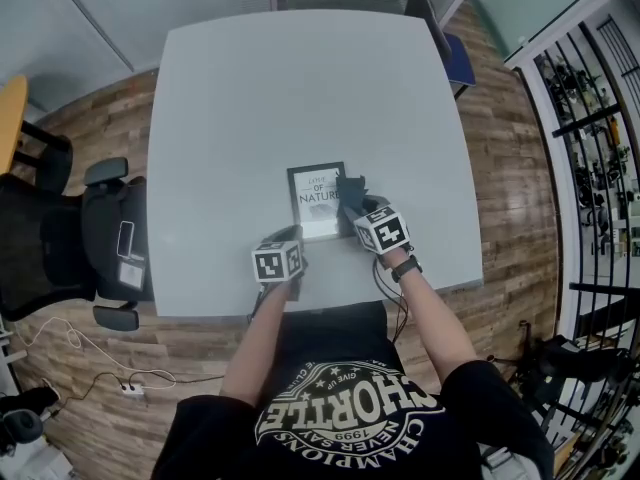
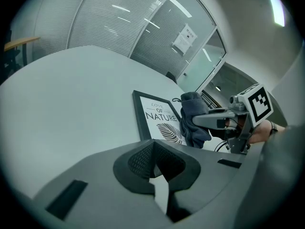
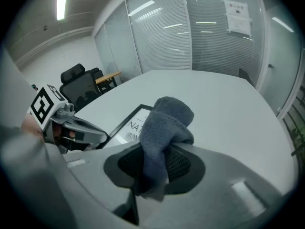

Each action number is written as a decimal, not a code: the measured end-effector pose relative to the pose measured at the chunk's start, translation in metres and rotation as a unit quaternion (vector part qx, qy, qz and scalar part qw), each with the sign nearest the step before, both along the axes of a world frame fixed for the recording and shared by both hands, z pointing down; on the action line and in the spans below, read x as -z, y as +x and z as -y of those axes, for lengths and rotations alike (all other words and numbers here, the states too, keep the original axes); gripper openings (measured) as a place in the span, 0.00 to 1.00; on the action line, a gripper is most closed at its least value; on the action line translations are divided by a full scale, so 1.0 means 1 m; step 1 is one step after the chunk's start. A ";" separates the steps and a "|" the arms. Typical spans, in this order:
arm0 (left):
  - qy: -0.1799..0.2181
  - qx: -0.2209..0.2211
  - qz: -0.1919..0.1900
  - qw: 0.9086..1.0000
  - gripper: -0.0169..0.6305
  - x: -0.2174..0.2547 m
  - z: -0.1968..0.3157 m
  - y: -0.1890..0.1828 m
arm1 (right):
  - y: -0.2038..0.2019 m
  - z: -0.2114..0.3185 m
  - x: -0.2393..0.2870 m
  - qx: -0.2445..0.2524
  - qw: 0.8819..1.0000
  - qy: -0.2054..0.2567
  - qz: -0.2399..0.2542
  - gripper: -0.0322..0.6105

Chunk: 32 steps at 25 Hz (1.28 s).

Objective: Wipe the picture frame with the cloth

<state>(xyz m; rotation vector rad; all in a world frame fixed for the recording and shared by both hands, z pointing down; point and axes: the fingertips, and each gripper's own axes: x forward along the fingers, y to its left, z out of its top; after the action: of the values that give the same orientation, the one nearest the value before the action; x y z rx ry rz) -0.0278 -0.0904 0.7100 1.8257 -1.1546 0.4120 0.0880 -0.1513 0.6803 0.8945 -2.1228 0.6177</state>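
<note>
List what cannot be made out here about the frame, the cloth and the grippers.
- Head view: part of the picture frame right edge, covered by the cloth and the right gripper.
- Left gripper view: the frame's near edge, hidden behind the left gripper body.
- All views: whether the cloth touches the frame; the fine print above "NATURE", too small.

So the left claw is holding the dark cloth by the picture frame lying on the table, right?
Not quite. It is the right claw that holds the cloth; the right gripper view shows it pinched between the jaws. The left claw grips nothing. The picture frame does lie on the table.
</note>
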 end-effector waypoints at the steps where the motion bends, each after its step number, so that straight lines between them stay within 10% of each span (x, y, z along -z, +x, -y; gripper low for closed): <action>1: 0.000 0.000 -0.001 1.000 0.03 0.001 0.000 0.000 | -0.005 -0.003 0.007 -0.002 1.000 -0.002 0.020 0.20; 9: -0.005 0.007 -0.015 1.000 0.03 0.005 0.002 -0.005 | -0.074 -0.027 0.044 0.007 0.986 -0.042 0.162 0.20; 20: -0.016 0.022 -0.027 0.999 0.03 0.004 0.003 -0.007 | -0.107 -0.044 -0.012 0.041 0.995 -0.036 0.078 0.20; 32: -0.008 0.016 -0.016 1.000 0.03 0.004 0.003 -0.005 | -0.020 -0.029 -0.015 -0.007 1.000 -0.015 0.025 0.20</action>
<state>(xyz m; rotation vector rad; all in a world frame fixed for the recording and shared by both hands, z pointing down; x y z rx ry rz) -0.0326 -0.0937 0.7060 1.7921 -1.1548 0.3715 0.0676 -0.1225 0.6953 0.8861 -2.1478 0.6847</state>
